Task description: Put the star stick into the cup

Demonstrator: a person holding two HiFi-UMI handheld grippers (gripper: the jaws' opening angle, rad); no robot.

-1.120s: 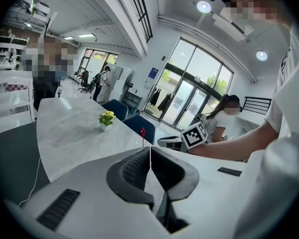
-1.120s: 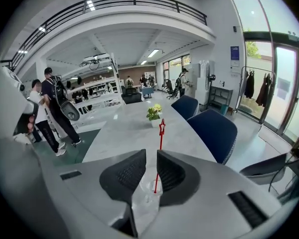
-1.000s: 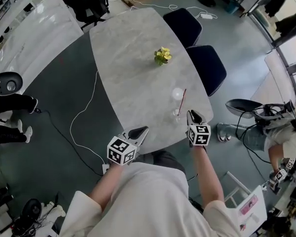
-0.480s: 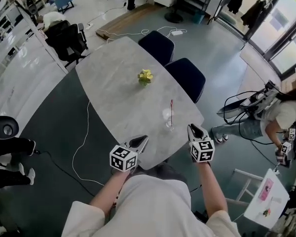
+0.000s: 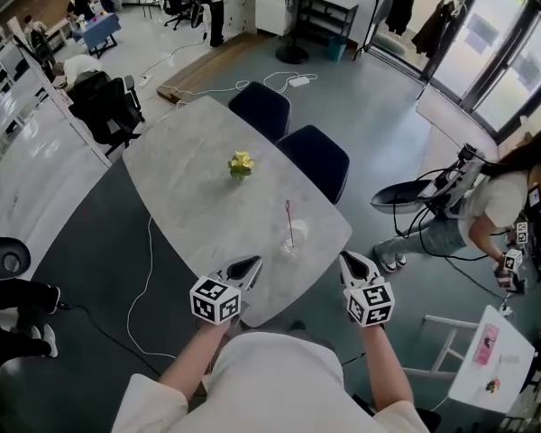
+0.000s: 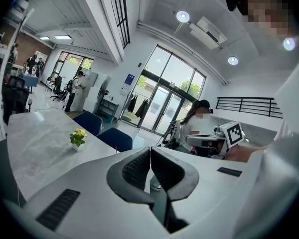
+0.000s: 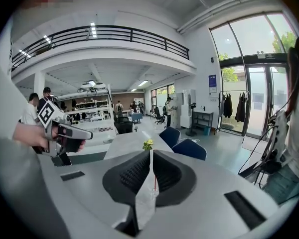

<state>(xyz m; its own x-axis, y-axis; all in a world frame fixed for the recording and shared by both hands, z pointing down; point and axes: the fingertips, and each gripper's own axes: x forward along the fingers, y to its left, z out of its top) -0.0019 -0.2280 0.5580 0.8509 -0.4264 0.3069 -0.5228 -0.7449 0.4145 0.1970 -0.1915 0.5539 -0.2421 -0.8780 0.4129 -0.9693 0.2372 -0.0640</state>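
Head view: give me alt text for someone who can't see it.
A red stick stands in a clear cup on a grey table. The left gripper and right gripper, both shut and empty, hover at its near edge.

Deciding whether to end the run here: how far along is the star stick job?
Done: the star stick stands upright in the cup on the table. In hand: nothing. The left gripper and right gripper both have their fingers shut and empty, at the table's near edge, clear of the cup. Left: apparently nothing, though the star end is too small to make out.
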